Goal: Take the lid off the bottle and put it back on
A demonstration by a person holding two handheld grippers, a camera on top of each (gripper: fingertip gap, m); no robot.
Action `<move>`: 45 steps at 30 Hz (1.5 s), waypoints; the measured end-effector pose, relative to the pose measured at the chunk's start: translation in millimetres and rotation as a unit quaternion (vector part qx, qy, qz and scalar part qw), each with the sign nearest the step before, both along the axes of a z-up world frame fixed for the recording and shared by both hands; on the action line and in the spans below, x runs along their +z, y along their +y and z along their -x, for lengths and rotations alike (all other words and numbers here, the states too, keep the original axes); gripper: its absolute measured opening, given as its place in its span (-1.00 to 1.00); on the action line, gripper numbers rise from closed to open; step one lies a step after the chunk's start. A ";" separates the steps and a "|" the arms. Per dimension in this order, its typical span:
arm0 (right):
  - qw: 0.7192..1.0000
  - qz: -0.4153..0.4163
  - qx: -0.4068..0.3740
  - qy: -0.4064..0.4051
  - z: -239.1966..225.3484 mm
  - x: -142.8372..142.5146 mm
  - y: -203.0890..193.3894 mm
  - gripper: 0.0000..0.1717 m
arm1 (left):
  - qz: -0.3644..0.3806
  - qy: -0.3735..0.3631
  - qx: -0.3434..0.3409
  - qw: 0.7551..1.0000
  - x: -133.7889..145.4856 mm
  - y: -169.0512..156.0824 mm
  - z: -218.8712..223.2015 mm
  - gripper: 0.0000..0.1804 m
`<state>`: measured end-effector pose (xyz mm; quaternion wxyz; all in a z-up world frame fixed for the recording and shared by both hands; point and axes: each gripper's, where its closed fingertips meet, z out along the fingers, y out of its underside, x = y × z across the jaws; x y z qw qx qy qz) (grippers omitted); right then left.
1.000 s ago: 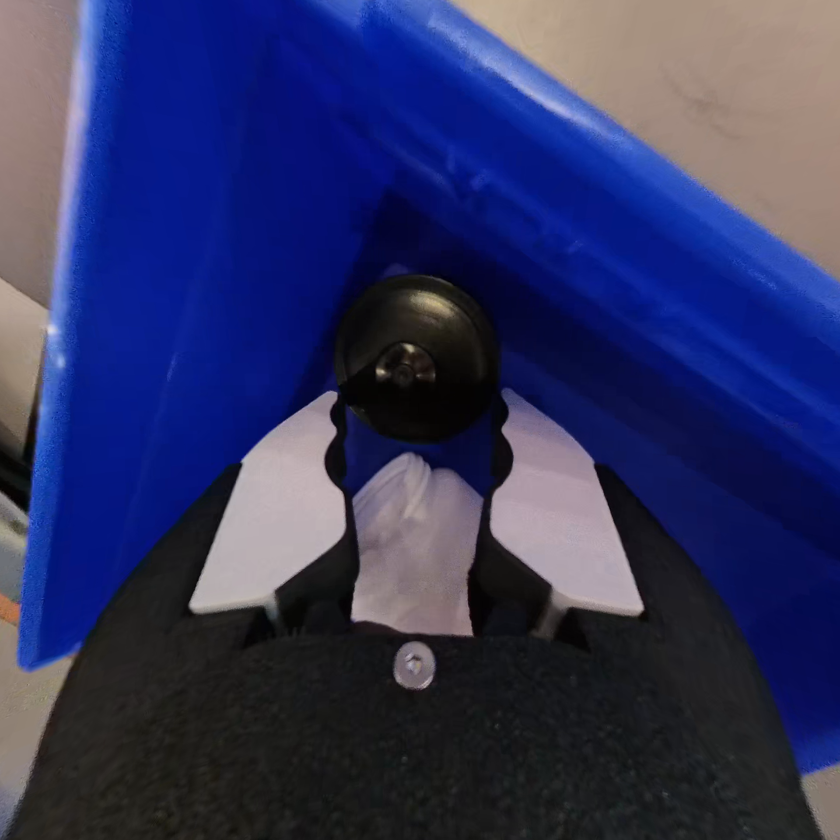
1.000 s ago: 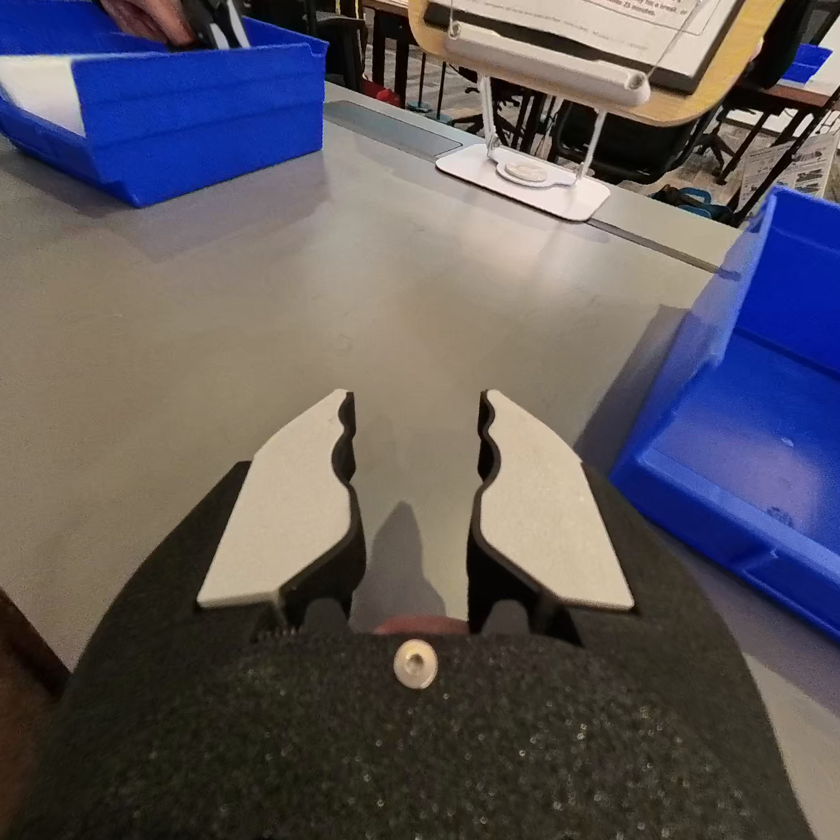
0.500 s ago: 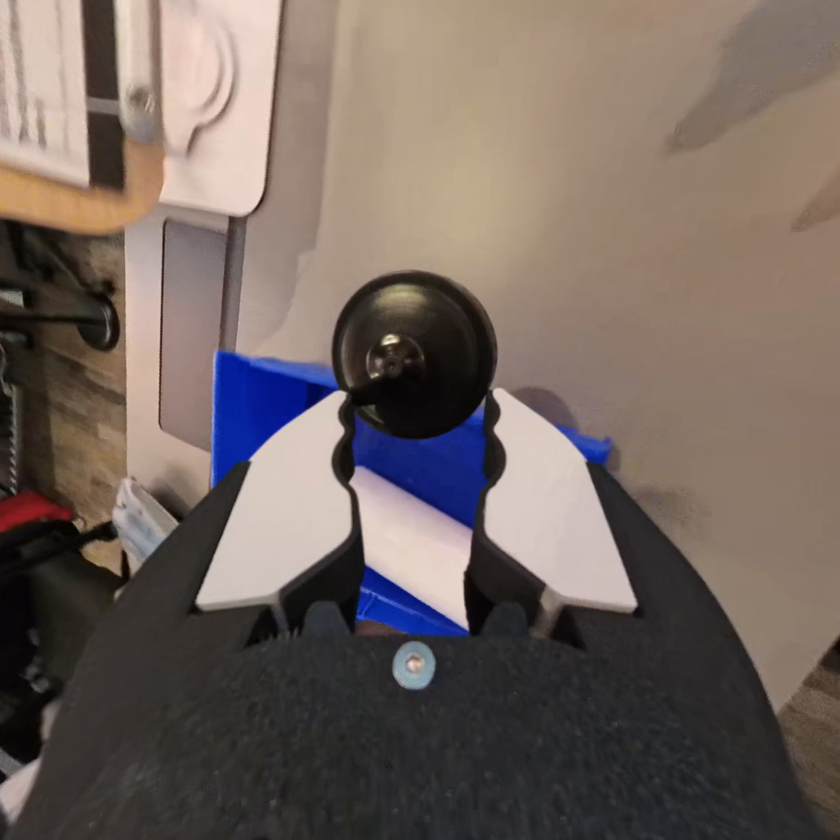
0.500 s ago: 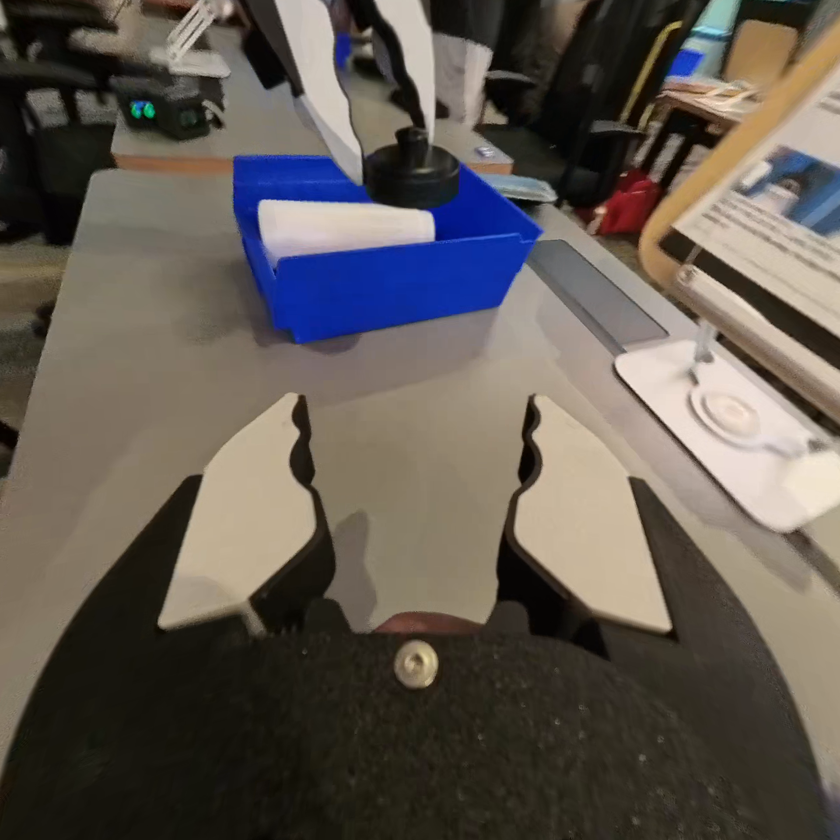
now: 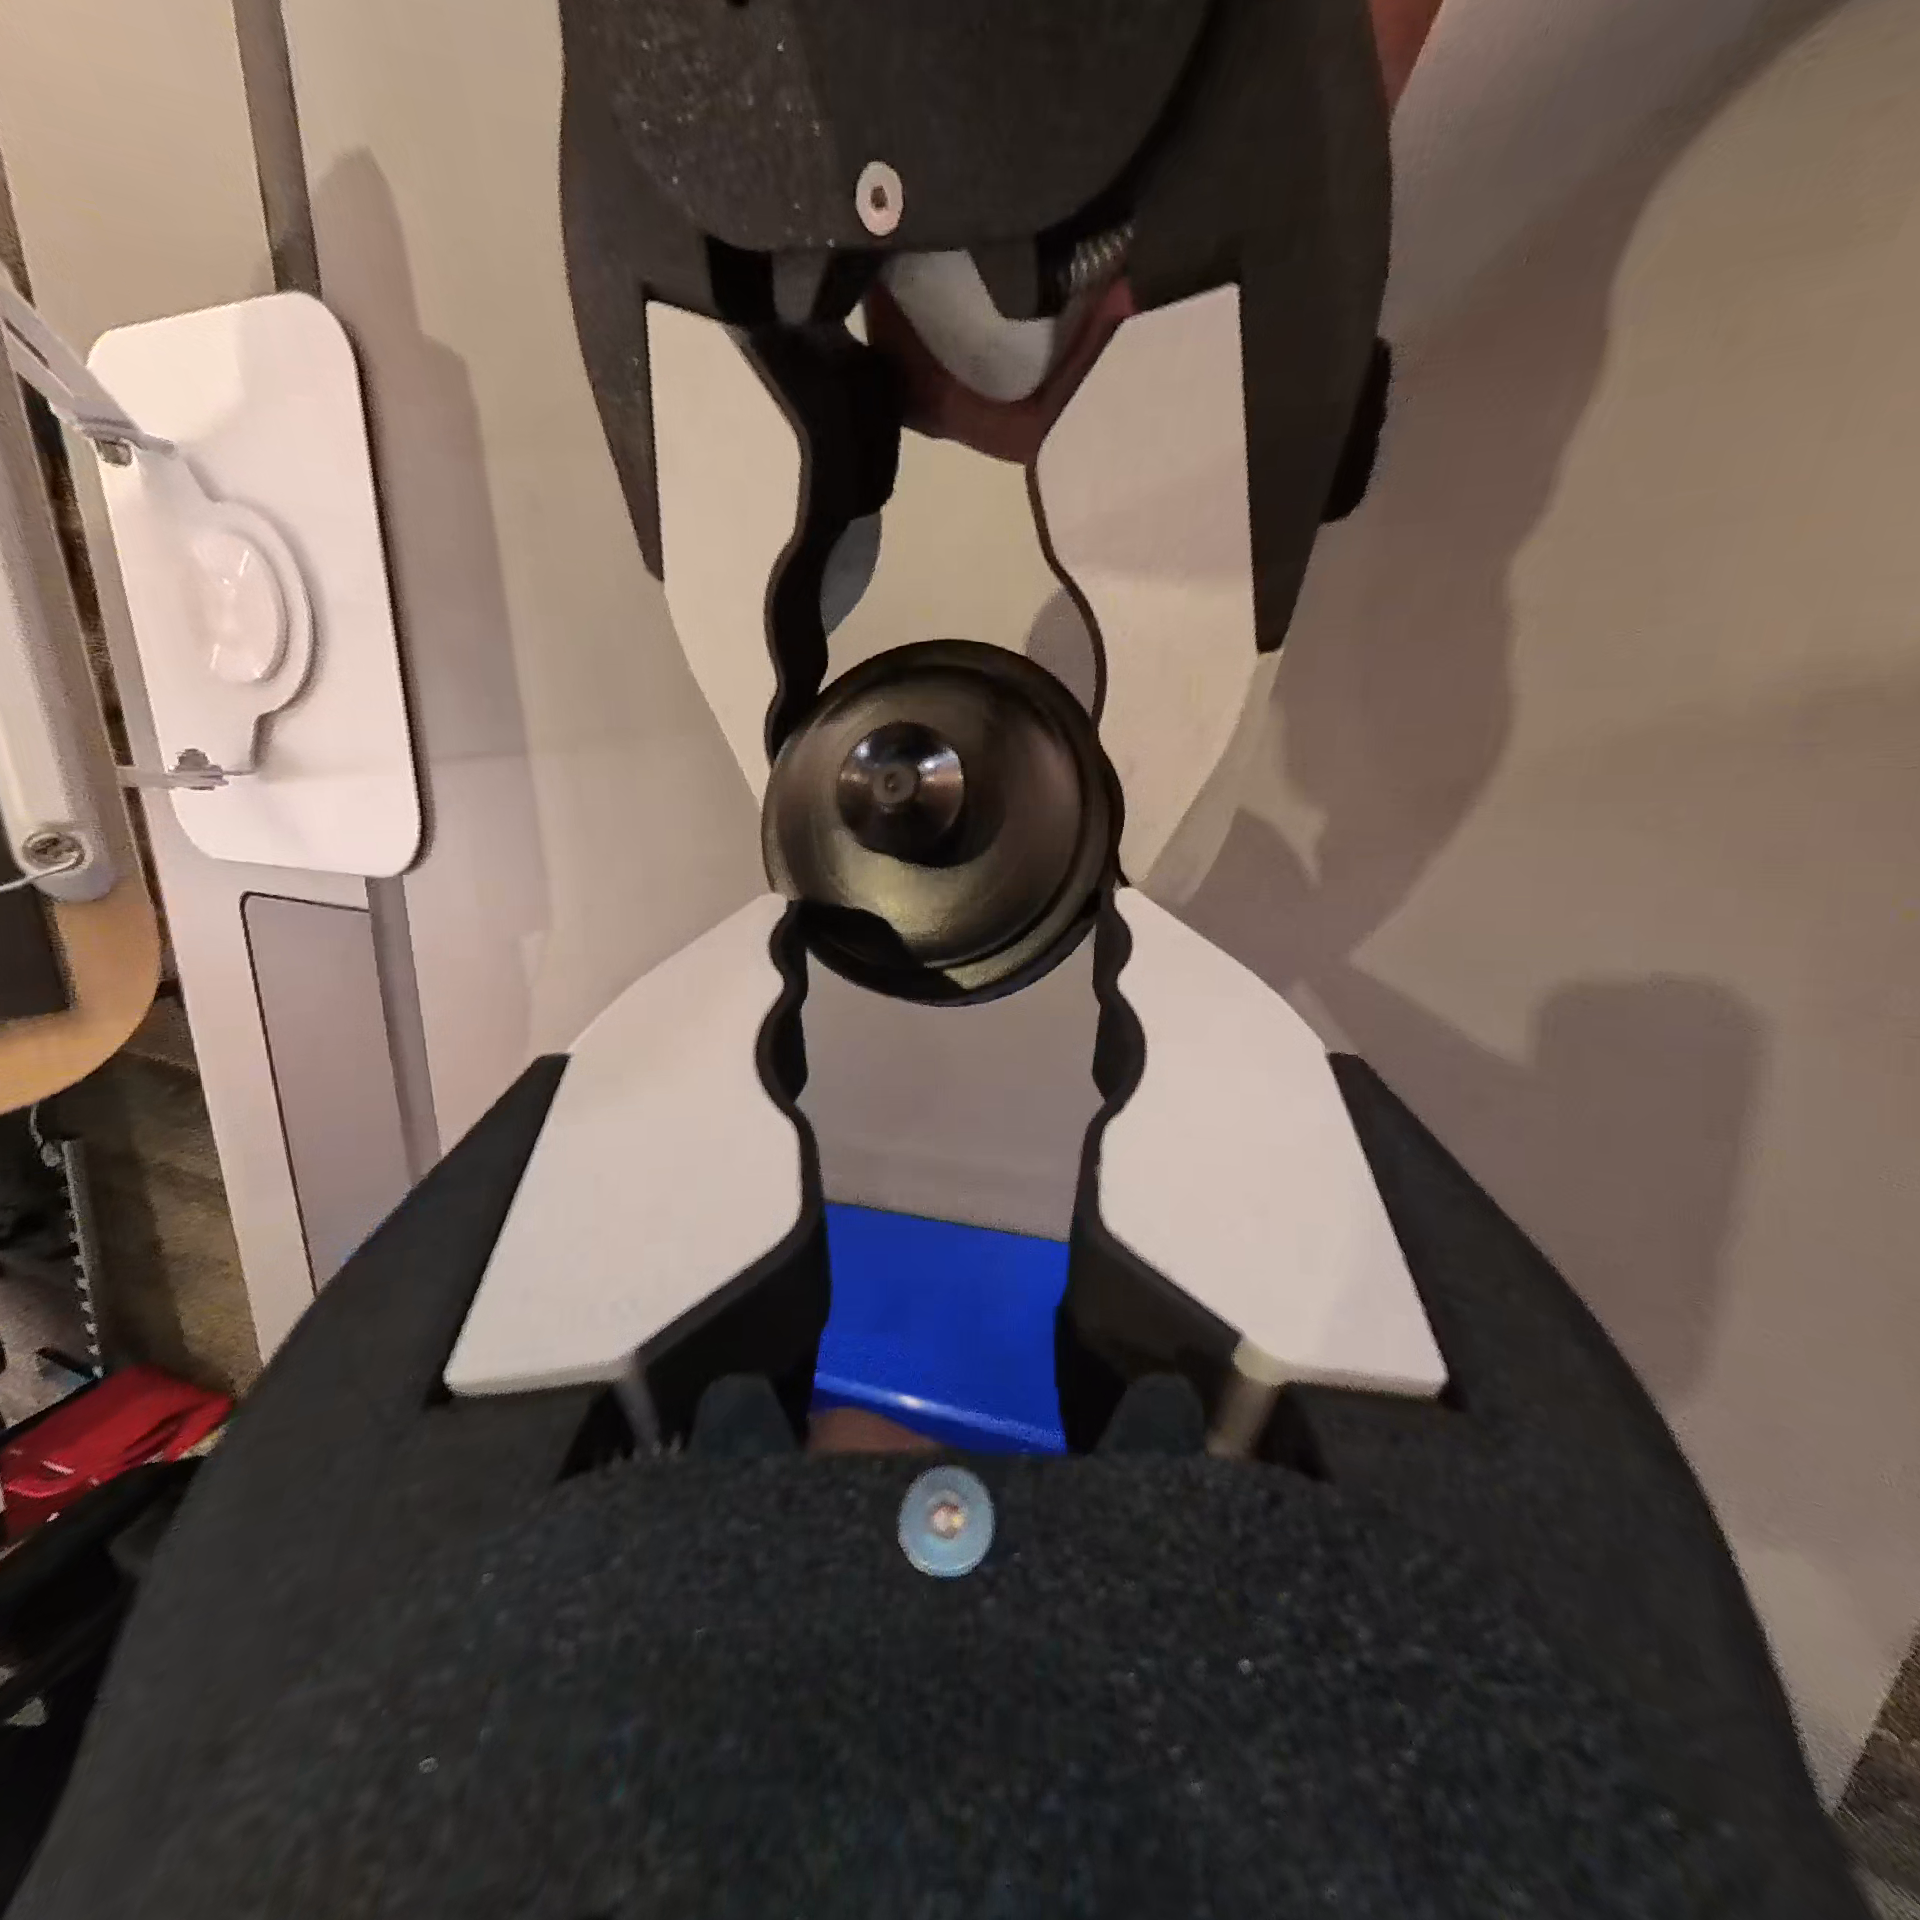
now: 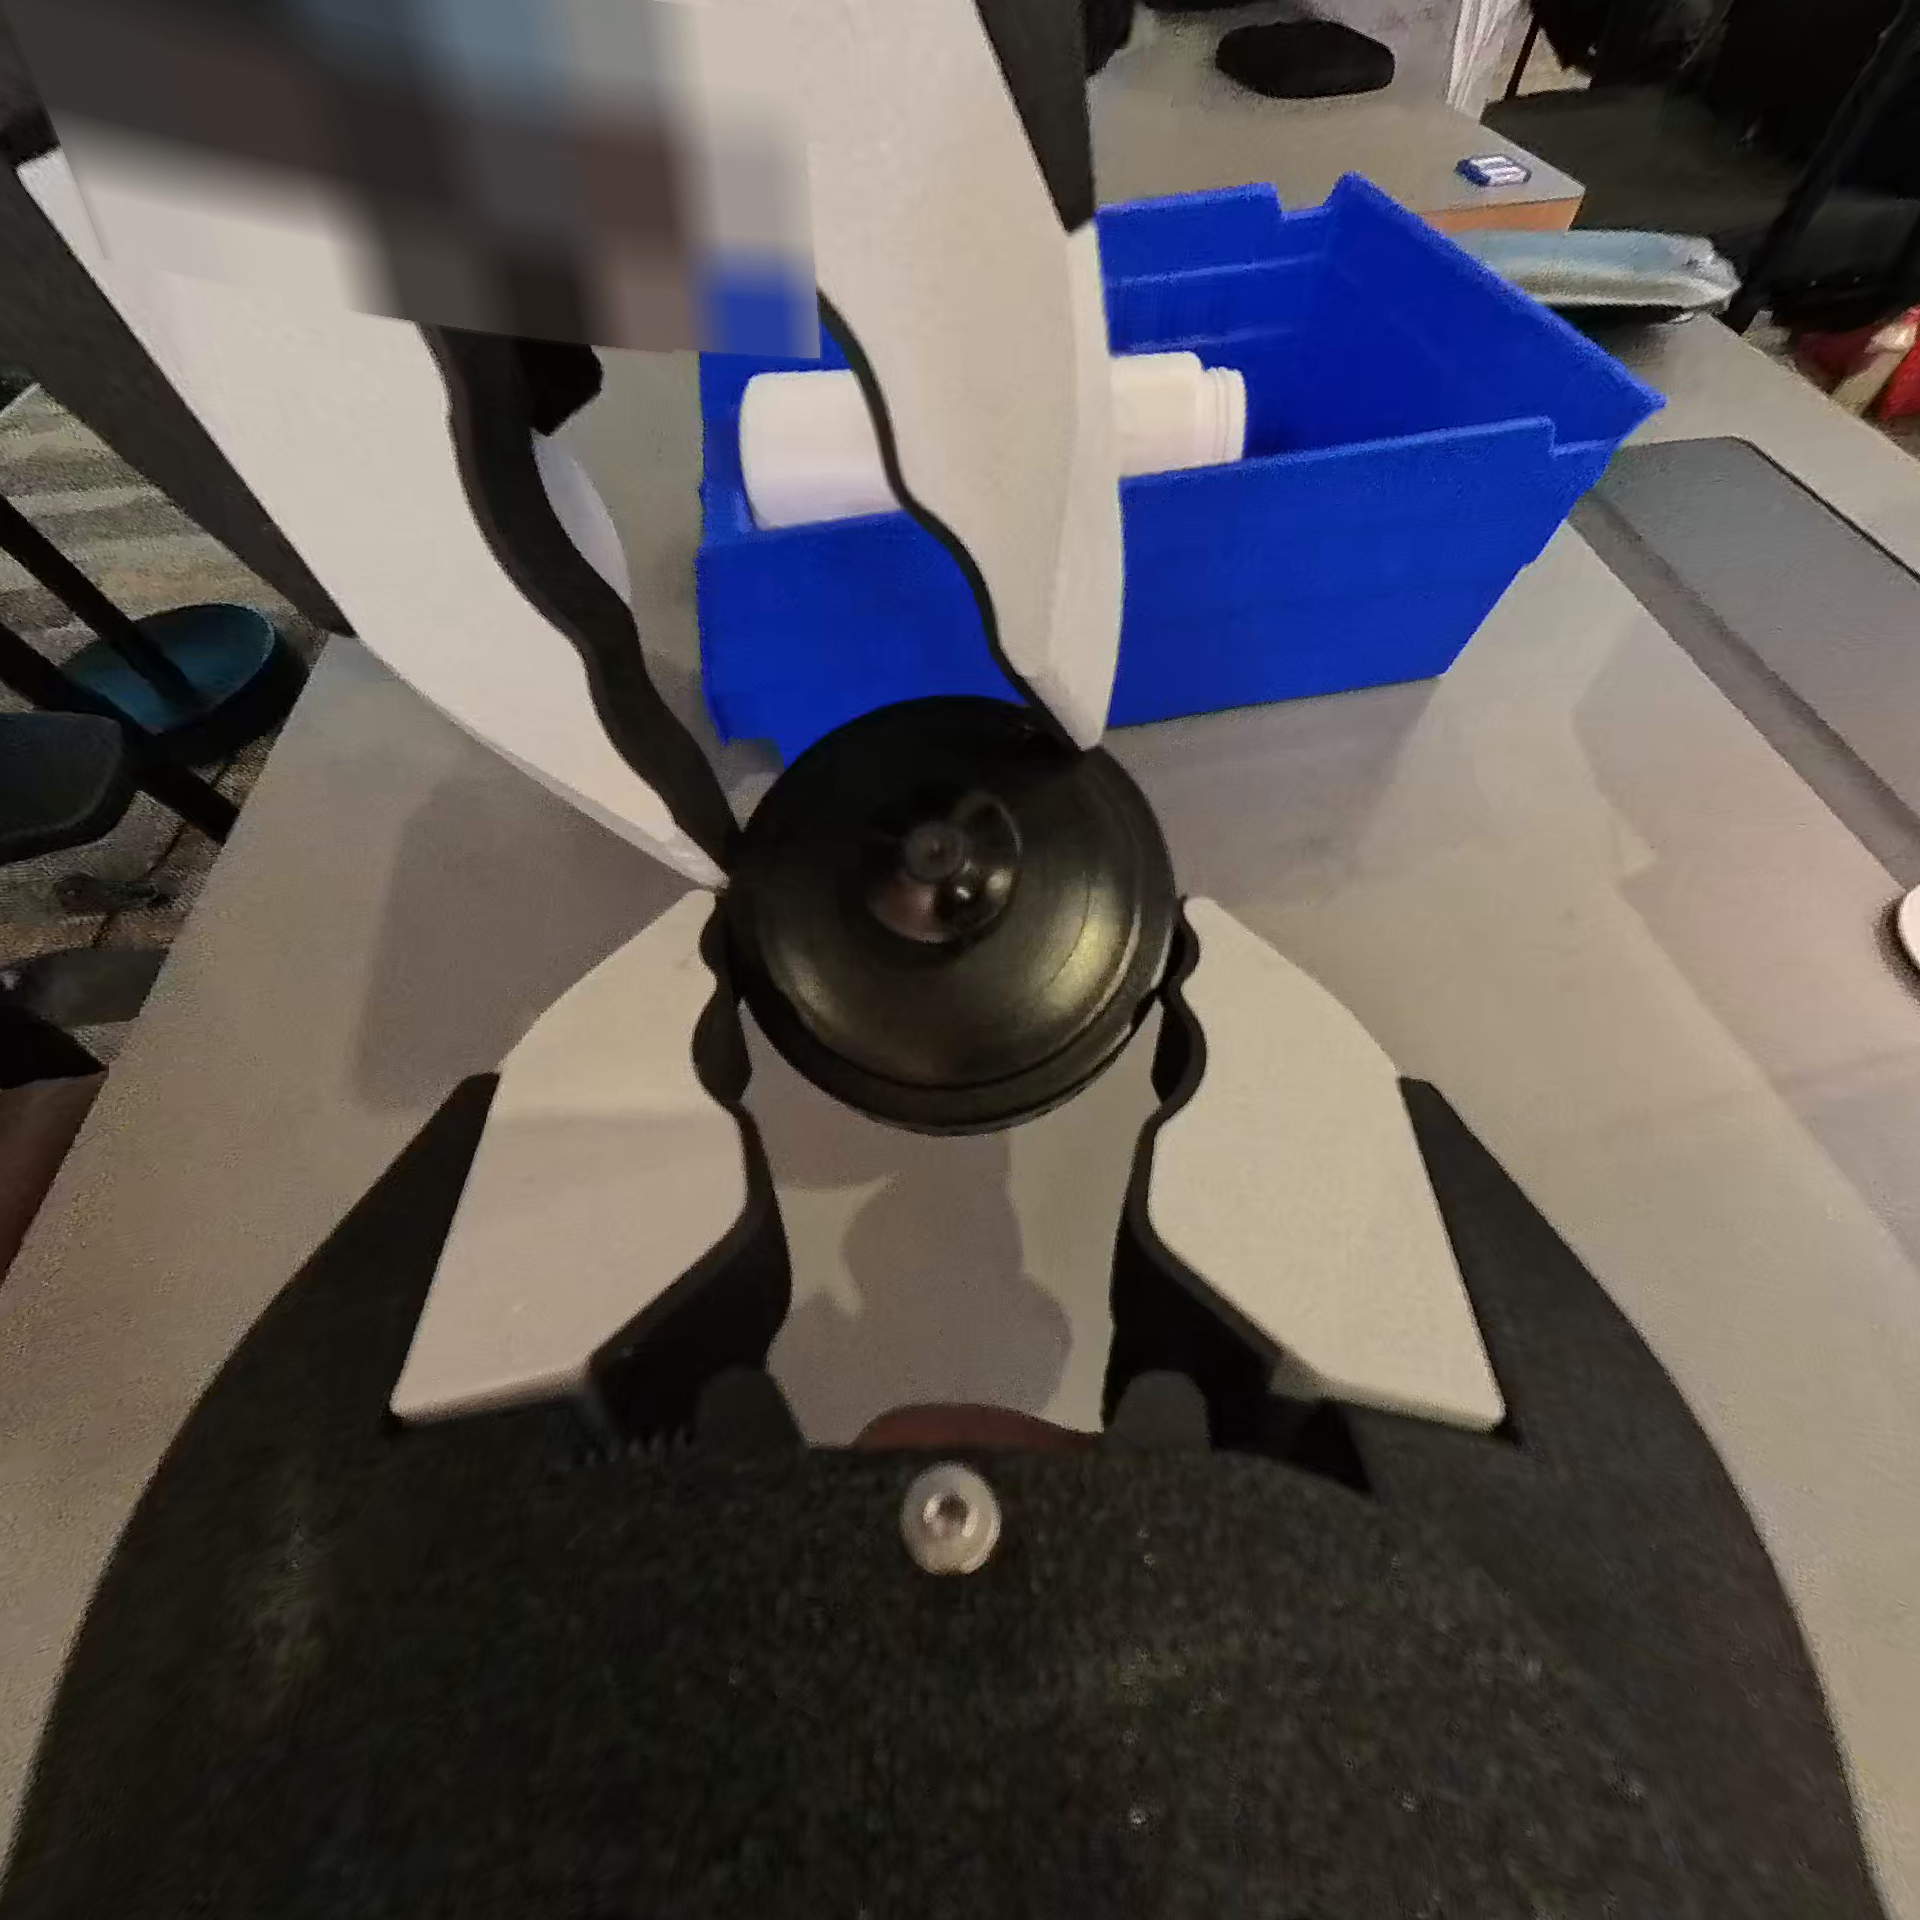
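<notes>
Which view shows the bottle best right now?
The right wrist view: the white bottle lies on its side in the blue bin, neck bare, partly behind the left gripper's fingers. The left wrist view shows only a strip of bin, no bottle.

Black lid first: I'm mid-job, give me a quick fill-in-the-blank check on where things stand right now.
1. The lid between the two grippers is ____ in colour.
2. The white bottle lies on its side in the ____ bin.
3. The bottle's threaded neck is ____, with no lid on it.
4. The bin stands on a ____ table.

Missing words: black; blue; bare; grey
</notes>
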<state>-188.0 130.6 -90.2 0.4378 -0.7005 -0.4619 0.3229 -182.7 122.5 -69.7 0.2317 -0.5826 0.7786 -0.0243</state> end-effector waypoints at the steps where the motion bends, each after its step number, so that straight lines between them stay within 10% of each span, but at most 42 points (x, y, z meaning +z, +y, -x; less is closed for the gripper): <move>1: 1.000 -0.001 -0.004 -0.006 -2.7 -2.3 -0.5 -0.11 | -0.001 -0.004 -0.002 1.000 -0.3 -1.1 -1.6 -0.44; 7: 0.999 -0.039 -0.015 0.021 -16.1 9.0 -12.1 -0.11 | 0.093 -0.142 0.039 0.985 28.6 -13.9 -11.1 -0.28; 17: 0.960 -0.254 -0.119 0.005 -41.7 30.0 -34.6 -0.11 | 0.310 -0.320 0.195 0.874 24.2 -35.4 -36.1 -0.33; 20: 0.955 -0.268 -0.121 -0.030 -43.2 20.4 -35.8 -0.11 | 0.309 -0.323 0.208 0.870 18.9 -39.6 -42.9 -0.67; 45: 0.953 -0.261 -0.136 -0.076 -53.8 10.5 -32.6 -0.07 | 0.299 -0.364 0.266 0.841 20.6 -37.3 -57.2 -0.79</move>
